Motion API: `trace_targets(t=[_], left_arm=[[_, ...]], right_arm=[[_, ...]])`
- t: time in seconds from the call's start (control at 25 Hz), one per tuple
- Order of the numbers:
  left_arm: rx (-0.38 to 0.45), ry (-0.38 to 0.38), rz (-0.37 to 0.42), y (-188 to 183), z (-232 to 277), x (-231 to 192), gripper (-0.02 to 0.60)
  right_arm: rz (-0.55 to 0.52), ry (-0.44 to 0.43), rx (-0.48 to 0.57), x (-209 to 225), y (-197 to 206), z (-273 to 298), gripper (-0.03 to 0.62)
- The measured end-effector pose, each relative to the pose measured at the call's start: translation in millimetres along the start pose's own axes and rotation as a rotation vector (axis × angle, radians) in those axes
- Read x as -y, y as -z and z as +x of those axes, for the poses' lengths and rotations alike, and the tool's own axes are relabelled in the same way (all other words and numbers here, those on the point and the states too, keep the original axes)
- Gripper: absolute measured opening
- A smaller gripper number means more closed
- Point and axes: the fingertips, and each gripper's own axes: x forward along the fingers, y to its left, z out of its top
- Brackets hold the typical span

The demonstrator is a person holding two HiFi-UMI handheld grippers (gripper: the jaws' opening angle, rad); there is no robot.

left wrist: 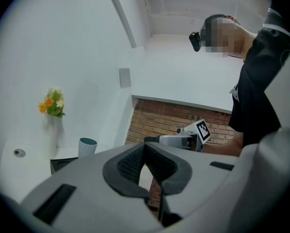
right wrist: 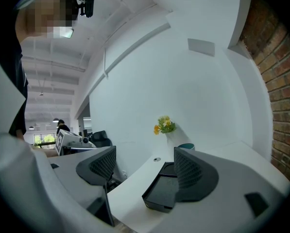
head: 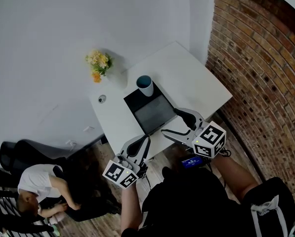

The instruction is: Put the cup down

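Note:
A white cup (head: 145, 85) with a teal inside stands upright at the far end of a black tray (head: 154, 116) on the white table (head: 196, 78). Nothing holds it. My right gripper (head: 178, 122) hovers over the table's near edge beside the tray, open and empty. In the right gripper view the cup (right wrist: 186, 146) peeks out behind the right pad, with the tray (right wrist: 162, 193) below the gripper (right wrist: 145, 166). My left gripper (head: 137, 143) sits lower left, off the table's near corner, shut on nothing. The left gripper view shows its pads meeting (left wrist: 145, 147) and the cup (left wrist: 87, 147) far off to the left.
A white vase with yellow and orange flowers (head: 99, 64) stands at the table's back by the wall. A small round fitting (head: 102, 98) lies left of the tray. A brick wall (head: 266, 58) runs along the right. A person (head: 38, 186) crouches on the floor at lower left.

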Motion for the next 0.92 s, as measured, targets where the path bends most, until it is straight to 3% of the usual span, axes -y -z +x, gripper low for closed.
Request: trace_targets(t=[0.92], left_arm=[[-0.001,-0.005,-0.003,0.5,0.8,-2.5,0.008]], right_arm=[[0.023,0.014,-0.01,7.7,2.9,0.2,0.387]])
